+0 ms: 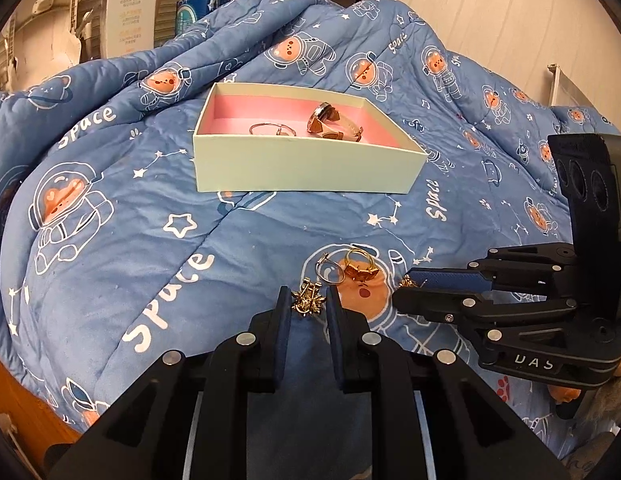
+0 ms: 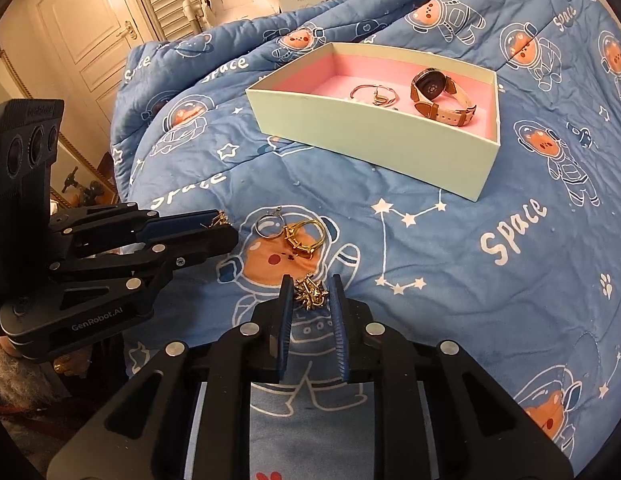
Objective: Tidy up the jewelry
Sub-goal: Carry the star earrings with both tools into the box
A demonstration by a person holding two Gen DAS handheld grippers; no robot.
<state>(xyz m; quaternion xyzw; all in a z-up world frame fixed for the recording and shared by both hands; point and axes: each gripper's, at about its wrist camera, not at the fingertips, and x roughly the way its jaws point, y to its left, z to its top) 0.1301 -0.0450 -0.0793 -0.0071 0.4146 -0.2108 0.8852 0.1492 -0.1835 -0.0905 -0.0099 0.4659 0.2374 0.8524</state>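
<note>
Two tongs counted; left tongs [image 1: 308, 294] set around first spiky gold ornament [image 1: 306, 301], right tongs [image 2: 310, 286] around second spiky gold ornament [image 2: 309, 294]; clenched or merely flanking cannot be told for either. Two rings laid touching on space-print quilt [image 1: 150, 220] just beyond: silver ring [image 1: 330, 272], gold ring [image 1: 360, 266]. One mint box [image 1: 302, 164], pink-lined, set farther back; one wristwatch [image 2: 430, 88] and thin hoops [image 2: 374, 94] held inside. Watch dial shown only in right view; edge-on in left view.

Left gripper [image 1: 308, 300] and right gripper [image 2: 310, 294] both low, jaws seemingly parted.
</note>
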